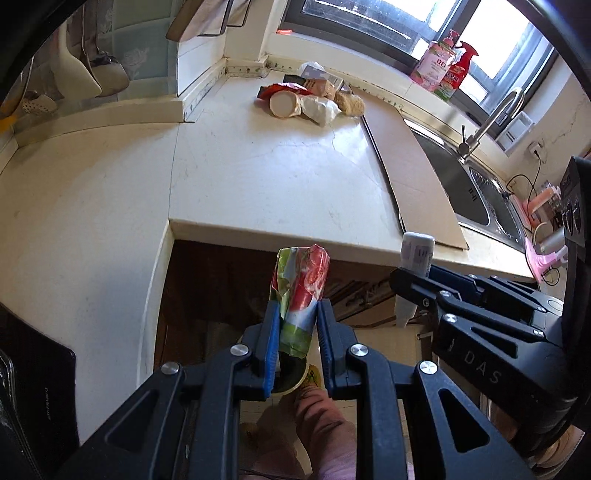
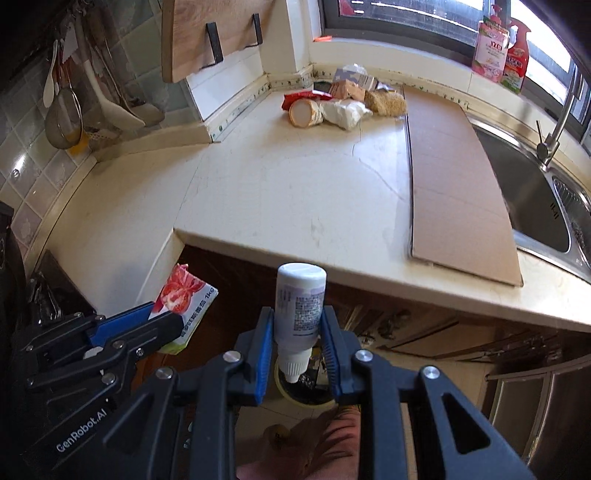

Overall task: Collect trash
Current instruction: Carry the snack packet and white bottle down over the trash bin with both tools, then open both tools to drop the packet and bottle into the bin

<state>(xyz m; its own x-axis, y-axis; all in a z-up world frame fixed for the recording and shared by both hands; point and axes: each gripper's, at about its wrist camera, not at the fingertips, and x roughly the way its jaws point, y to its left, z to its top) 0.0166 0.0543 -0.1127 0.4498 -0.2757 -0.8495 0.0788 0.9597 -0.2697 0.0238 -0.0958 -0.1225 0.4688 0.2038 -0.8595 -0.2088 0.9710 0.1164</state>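
Observation:
My left gripper (image 1: 297, 317) is shut on a crushed tomato carton (image 1: 301, 291), held in front of the counter edge above a round bin (image 1: 293, 376) on the floor. The carton also shows in the right wrist view (image 2: 183, 302). My right gripper (image 2: 297, 325) is shut on a small white bottle (image 2: 300, 306), cap end down, above the bin (image 2: 303, 391). The bottle also shows in the left wrist view (image 1: 415, 254). A pile of trash (image 1: 306, 99) with wrappers, a cup and cartons lies at the counter's far corner and shows in the right wrist view too (image 2: 340, 101).
A cardboard sheet (image 2: 458, 173) lies on the cream counter (image 2: 288, 184) beside the steel sink (image 2: 532, 192) and tap (image 2: 561, 110). Detergent bottles (image 2: 500, 51) stand on the windowsill. Utensils (image 2: 70, 99) and a cutting board (image 2: 210, 33) hang on the left wall. Cabinets (image 2: 461, 339) are below.

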